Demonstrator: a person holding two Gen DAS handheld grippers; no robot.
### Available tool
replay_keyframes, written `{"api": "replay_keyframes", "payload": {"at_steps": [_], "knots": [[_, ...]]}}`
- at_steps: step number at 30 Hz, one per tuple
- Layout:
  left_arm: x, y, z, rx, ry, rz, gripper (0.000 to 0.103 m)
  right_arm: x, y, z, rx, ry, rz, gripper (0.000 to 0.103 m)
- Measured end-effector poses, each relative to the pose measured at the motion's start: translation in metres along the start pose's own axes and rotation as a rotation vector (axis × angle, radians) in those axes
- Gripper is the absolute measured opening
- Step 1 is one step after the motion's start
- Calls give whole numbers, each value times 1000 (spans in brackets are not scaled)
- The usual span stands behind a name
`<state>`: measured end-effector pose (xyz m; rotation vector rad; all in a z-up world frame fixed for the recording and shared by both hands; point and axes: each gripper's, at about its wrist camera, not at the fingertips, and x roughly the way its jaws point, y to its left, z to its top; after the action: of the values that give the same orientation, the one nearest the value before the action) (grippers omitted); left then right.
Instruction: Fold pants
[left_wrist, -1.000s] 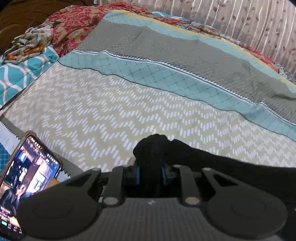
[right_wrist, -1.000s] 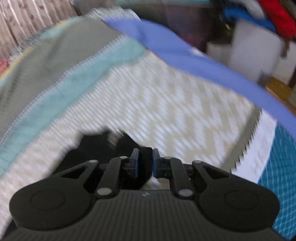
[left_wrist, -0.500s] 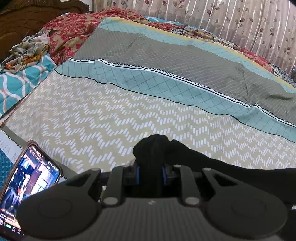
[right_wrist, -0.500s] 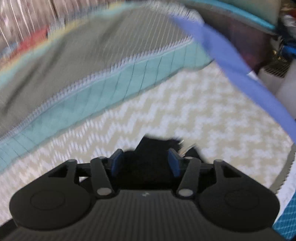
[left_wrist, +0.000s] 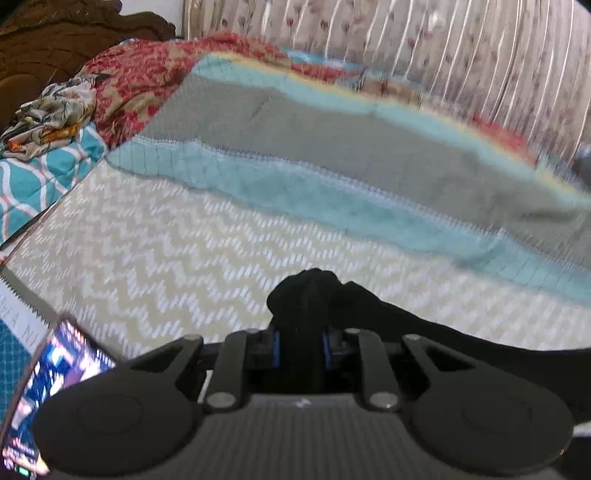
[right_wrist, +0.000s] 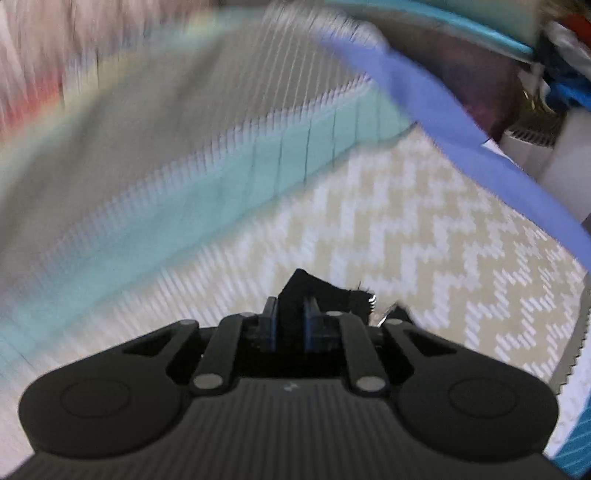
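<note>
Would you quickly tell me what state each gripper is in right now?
Left gripper: closed, tongs pinching a bunch of the black pants.
Right gripper: closed, tongs clamped on black pants fabric.

Left gripper (left_wrist: 300, 341) and right gripper (right_wrist: 291, 322), fingers clamped.

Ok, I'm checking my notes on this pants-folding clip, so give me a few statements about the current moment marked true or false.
1. The left gripper is clamped on a bunch of the black pants. True.
2. The right gripper is open and holds nothing. False: it is shut on black fabric.
3. A lit phone lies at the lower left of the left wrist view. True.
4. The bedspread under the pants is plain white. False: it has a beige and white zigzag pattern with teal and grey bands.
</note>
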<state>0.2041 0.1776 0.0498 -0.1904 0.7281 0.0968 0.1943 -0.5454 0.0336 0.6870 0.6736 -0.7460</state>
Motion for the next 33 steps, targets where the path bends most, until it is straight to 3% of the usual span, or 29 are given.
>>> {"api": "replay_keyframes", "payload": {"at_steps": [2, 7, 13, 16, 22, 26, 27, 29, 30, 31, 33], "knots": [[-13, 3, 7, -22, -45, -29, 17, -26, -16, 21, 99, -57, 116, 15], [-39, -4, 0, 16, -111, -59, 17, -72, -45, 37, 142, -53, 187, 15], [-79, 1, -31, 78, -137, -97, 17, -138, -90, 9, 153, -29, 274, 15], [-106, 10, -56, 111, -143, -107, 17, -165, -131, -18, 167, -16, 292, 15], [-158, 29, -109, 146, -129, -116, 17, -200, -217, -94, 290, 42, 222, 16], [-170, 42, -135, 116, -77, -117, 19, -198, -250, -137, 385, 98, 180, 16], [-170, 42, -144, 119, -53, -99, 24, -197, -251, -142, 385, 102, 170, 16], [-168, 41, -157, 132, -8, -70, 31, -197, -247, -144, 347, 85, 139, 25], [-171, 40, -164, 143, 0, -68, 33, -200, -241, -141, 325, 71, 103, 44], [-176, 41, -168, 158, 3, -71, 38, -204, -237, -137, 310, 51, 67, 56], [-190, 46, -177, 181, -4, -86, 47, -214, -233, -129, 297, -22, 10, 55]]}}
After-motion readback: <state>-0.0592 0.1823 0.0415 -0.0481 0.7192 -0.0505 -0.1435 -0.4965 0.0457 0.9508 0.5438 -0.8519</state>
